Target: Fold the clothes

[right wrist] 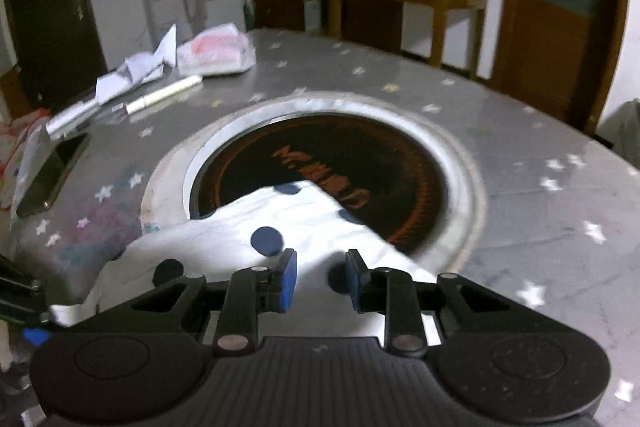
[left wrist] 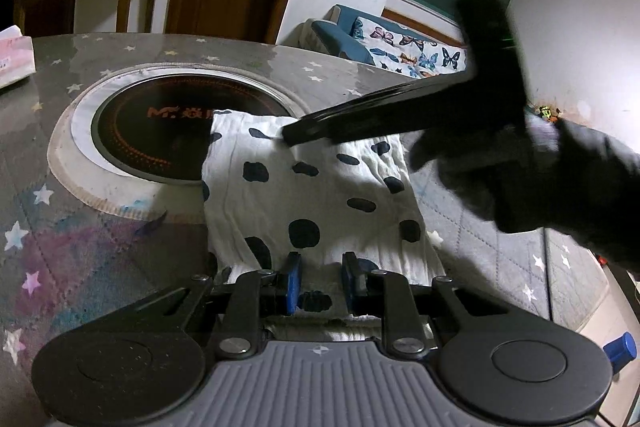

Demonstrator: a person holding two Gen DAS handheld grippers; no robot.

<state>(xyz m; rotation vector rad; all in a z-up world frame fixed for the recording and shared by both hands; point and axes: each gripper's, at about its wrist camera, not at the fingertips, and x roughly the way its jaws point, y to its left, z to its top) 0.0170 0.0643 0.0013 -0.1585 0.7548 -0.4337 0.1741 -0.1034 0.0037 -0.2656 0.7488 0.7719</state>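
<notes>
Bare table (right wrist: 520,163) right of the cloth (right wrist: 224,235); papers (right wrist: 132,71), phone (right wrist: 52,175) crowd the left.

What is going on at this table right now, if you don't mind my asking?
A person is folding a white garment with dark spots on the star-patterned table. It lies in a folded rectangle, its far end overlapping the round built-in cooktop. The left hand-held gripper is open over the near edge, not gripping. The right hand-held gripper, also open, sits over the far part of the cloth; in the left view its tip reaches the far edge.
</notes>
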